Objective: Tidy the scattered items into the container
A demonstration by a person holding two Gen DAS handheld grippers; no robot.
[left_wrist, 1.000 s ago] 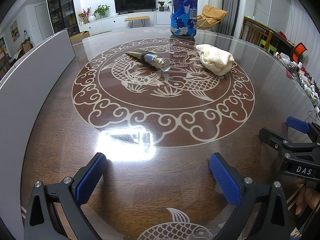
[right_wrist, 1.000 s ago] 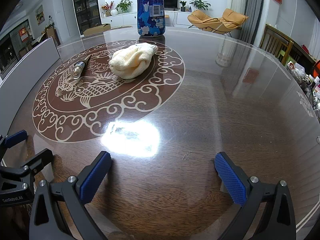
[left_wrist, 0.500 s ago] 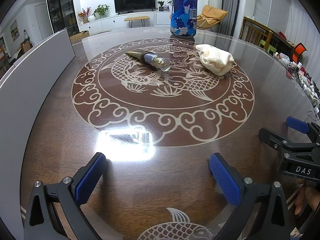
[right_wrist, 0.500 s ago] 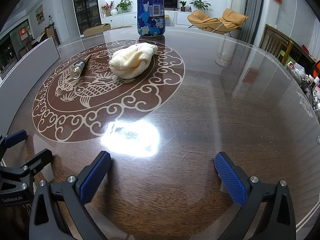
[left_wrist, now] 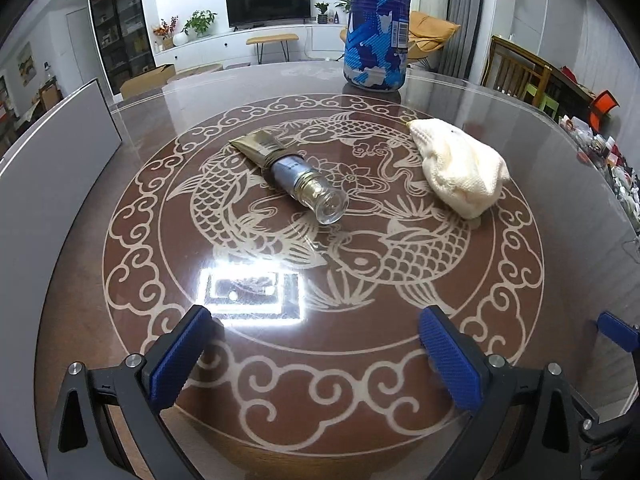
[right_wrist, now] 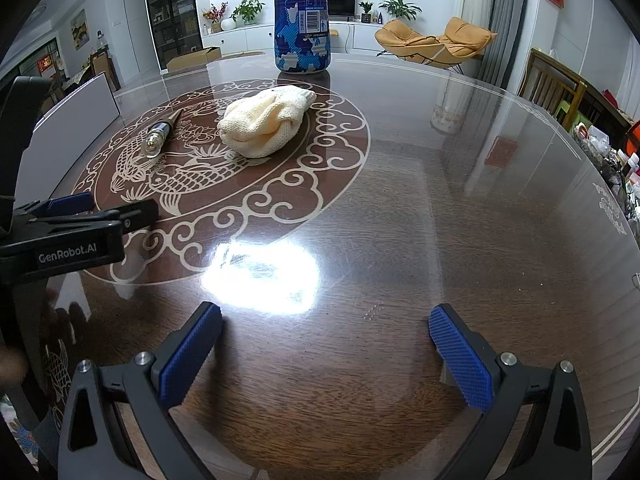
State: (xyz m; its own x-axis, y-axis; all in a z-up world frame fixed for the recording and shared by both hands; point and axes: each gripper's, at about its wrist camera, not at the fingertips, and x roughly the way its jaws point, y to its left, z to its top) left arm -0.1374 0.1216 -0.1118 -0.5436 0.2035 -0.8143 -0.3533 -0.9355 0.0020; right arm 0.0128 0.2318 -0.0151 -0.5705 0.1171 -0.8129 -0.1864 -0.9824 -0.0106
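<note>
A cosmetic tube with a clear cap point(left_wrist: 290, 174) lies on its side on the fish medallion of the round table; it also shows in the right wrist view point(right_wrist: 159, 136). A cream knitted cloth point(left_wrist: 460, 166) lies to its right, and shows in the right wrist view point(right_wrist: 266, 120). A tall blue-and-white patterned container point(left_wrist: 378, 28) stands upright behind them, its top out of frame point(right_wrist: 302, 20). My left gripper point(left_wrist: 316, 354) is open and empty, short of the tube. My right gripper point(right_wrist: 326, 354) is open and empty over bare wood; the left gripper point(right_wrist: 86, 216) shows at its left.
A glossy glass-topped wooden table point(right_wrist: 440, 200) with bright lamp glare point(right_wrist: 260, 276). A white panel point(left_wrist: 52, 152) stands along the left edge. Clutter of small items point(left_wrist: 608, 160) lies past the right edge. A wooden chair point(right_wrist: 556, 88) stands at the far right.
My left gripper has moved forward toward the tube and cloth, which now look nearer. My right gripper has barely moved.
</note>
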